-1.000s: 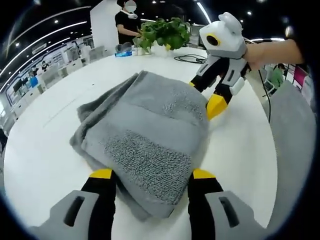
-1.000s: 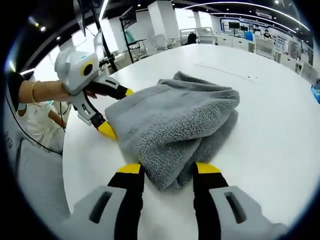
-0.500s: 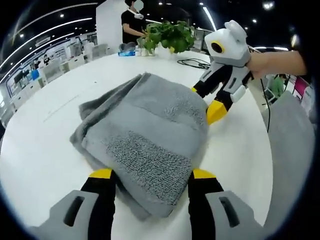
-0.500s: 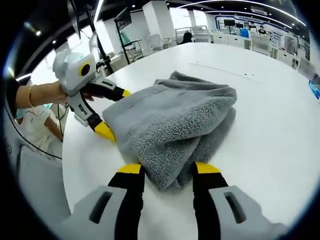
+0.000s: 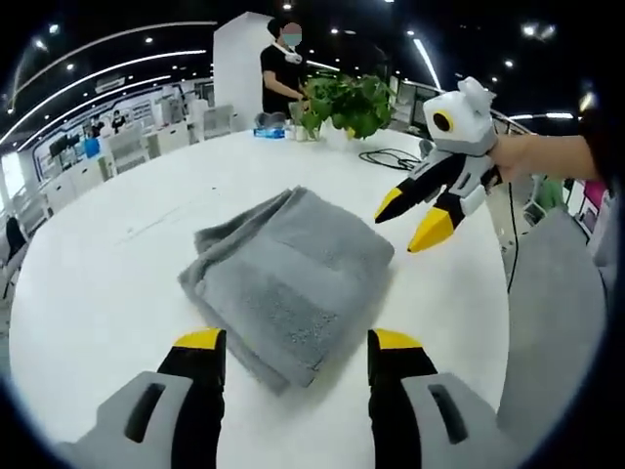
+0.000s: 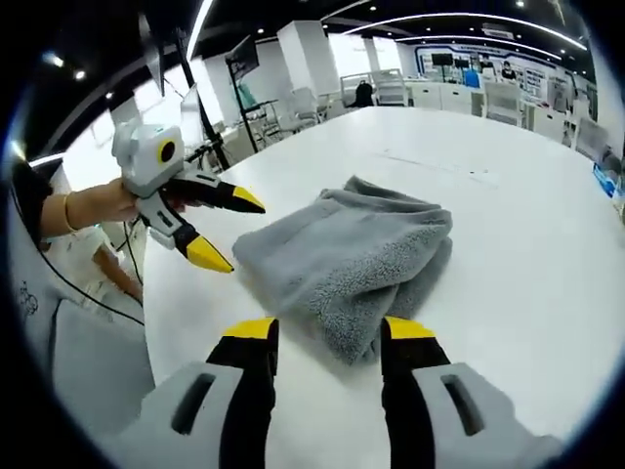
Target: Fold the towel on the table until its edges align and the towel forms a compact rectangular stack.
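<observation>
Large white counter (image 5: pixel 98 293) in an open-plan hall; ceiling strip lights (image 5: pixel 107 83), a white pillar (image 5: pixel 237 59), and a potted plant (image 5: pixel 342 98) at the far edge.

Far edge of surface (image 5: pixel 88 283) – leafy plant (image 5: pixel 349 101), black cable (image 5: pixel 389 158), blue pack (image 5: pixel 266 132) – person (image 5: pixel 284 73) standing behind.

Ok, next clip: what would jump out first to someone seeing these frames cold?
The folded grey towel in the middle of the round white table, lying free of both grippers. Next, the right gripper hanging open past the towel's right edge, yellow-tipped fingers spread. The left gripper shows likewise in the right gripper view, open beside the towel.
</observation>
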The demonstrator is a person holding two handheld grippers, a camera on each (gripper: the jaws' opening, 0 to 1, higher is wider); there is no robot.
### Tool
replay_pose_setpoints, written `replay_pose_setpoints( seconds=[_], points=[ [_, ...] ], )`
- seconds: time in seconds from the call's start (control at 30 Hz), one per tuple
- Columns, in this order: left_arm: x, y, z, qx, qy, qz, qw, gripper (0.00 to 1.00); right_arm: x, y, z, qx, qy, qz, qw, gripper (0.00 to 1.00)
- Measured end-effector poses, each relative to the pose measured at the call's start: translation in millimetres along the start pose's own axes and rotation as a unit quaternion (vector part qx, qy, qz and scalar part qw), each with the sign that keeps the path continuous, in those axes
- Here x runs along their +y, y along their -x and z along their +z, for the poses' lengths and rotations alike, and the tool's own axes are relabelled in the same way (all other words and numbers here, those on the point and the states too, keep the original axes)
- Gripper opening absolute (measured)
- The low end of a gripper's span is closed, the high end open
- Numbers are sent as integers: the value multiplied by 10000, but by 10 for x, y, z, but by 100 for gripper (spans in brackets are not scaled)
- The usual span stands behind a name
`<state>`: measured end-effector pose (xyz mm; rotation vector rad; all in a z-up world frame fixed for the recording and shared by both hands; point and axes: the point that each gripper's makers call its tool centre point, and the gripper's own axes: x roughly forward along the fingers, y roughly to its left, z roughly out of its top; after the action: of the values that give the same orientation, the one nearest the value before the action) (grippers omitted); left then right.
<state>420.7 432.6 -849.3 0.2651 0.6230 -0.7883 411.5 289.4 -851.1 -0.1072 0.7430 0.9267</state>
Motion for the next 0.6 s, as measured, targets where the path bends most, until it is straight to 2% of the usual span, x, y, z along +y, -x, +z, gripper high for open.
replay_pose_setpoints(
  seconds=[0.23,0.37,0.6],
  points=[
    [-160,329,2,-241,11,108,9997,63,208,264,-60,-107,-9,-10,9999,44],
    [-290,540,-101,-336,57,176,9993,66,331,455,-164,-135,21,-23,9999,45],
    [-469,807,-317,-501,428,334,9973,69,544,660,-402,-165,-132,-28,9998,45]
  ],
)
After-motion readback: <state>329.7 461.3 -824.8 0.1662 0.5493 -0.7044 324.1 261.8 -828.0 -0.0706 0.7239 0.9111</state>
